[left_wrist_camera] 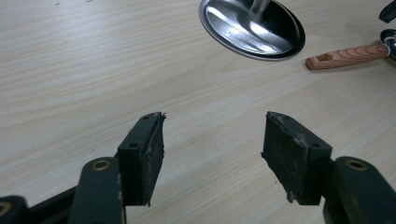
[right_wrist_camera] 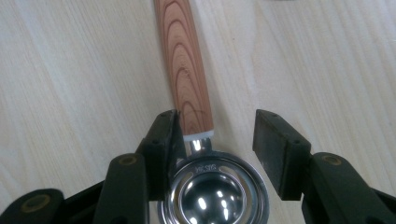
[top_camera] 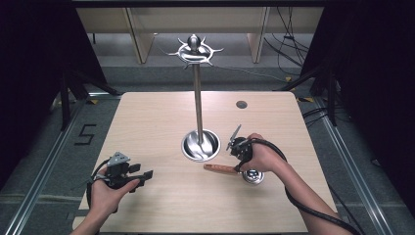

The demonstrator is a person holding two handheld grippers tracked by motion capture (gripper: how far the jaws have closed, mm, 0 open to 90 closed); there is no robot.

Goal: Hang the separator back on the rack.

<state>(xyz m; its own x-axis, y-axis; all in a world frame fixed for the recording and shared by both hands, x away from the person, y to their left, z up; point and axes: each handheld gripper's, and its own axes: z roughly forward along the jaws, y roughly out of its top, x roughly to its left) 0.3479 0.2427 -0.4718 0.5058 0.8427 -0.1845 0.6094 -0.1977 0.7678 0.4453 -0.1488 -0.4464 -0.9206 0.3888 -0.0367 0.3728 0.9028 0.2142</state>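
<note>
A person works at a pale wooden desk (top_camera: 161, 117) with a handheld gripper in each hand. The right gripper (top_camera: 243, 155) hangs directly over a small steel ladle (right_wrist_camera: 215, 191) with a wooden handle (right_wrist_camera: 183, 65), which lies flat on the desk just to the right of the rack's base — its handle pointing left toward the middle of the desk, its bowl (top_camera: 253, 176) toward the right edge. In the right gripper view the fingers (right_wrist_camera: 161, 149) stand open on either side of the spot where handle meets bowl; the left finger sits right against the handle's lower end and the rim of the bowl, though whether it touches cannot be told, while the right finger stands clear of the ladle with bare desk between. Nothing is clamped.

The left gripper (top_camera: 128, 175) is held low over the near-left part of the desk, well apart from the ladle, its fingers (left_wrist_camera: 142, 156) spread wide with only bare wood between them.

At the centre of the desk stands a utensil rack (top_camera: 197, 93) — a tall steel pole rising from a round dish-shaped base (top_camera: 200, 146), crowned by a ring of hooks (top_camera: 195, 50). A small dark round spot (top_camera: 241, 104) marks the desk's far-right area.
</note>
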